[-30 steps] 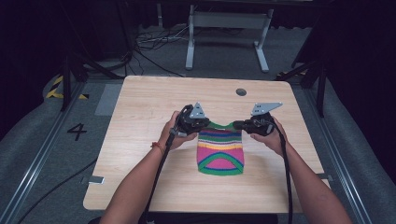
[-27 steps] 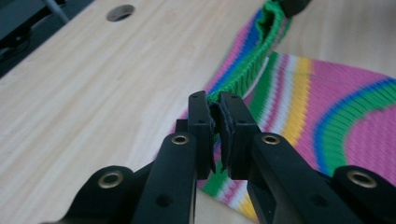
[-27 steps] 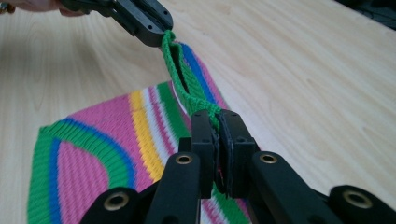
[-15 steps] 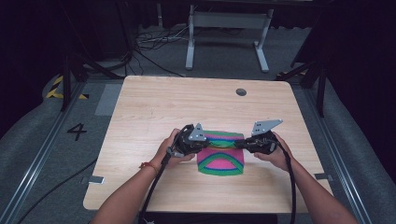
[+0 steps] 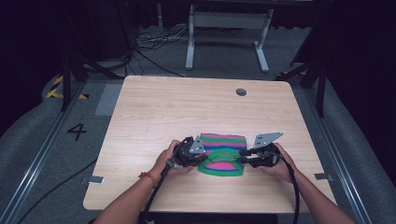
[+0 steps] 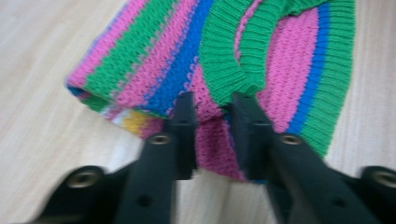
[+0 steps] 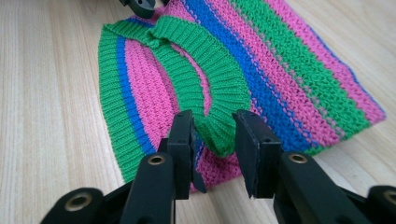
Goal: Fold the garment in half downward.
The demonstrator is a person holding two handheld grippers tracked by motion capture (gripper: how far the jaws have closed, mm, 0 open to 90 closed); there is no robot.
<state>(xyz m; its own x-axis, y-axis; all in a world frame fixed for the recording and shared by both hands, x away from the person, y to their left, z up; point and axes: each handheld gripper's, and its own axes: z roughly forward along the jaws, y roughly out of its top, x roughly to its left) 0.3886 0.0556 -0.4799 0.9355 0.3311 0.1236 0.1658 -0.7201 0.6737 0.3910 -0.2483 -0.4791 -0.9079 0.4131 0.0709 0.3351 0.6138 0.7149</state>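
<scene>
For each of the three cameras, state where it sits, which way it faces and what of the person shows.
High view: above the person's side, looking forward and down on the light wooden table; forearms and both hands show.
Left gripper view: rides the left claw, looking along its jaws at the striped pink, green and blue knitted garment.
Right gripper view: rides the right claw, facing the same garment.
All views share the garment.

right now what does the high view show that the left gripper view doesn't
High view: the whole light wooden table, its round dark hole and the right gripper. Left gripper view: knit stitches close up, a yellow patch at the folded edge. Shared: the striped pink, green and blue knitted garment and the left gripper. Both grippers' jaws have just been opening, knit between them.
</scene>
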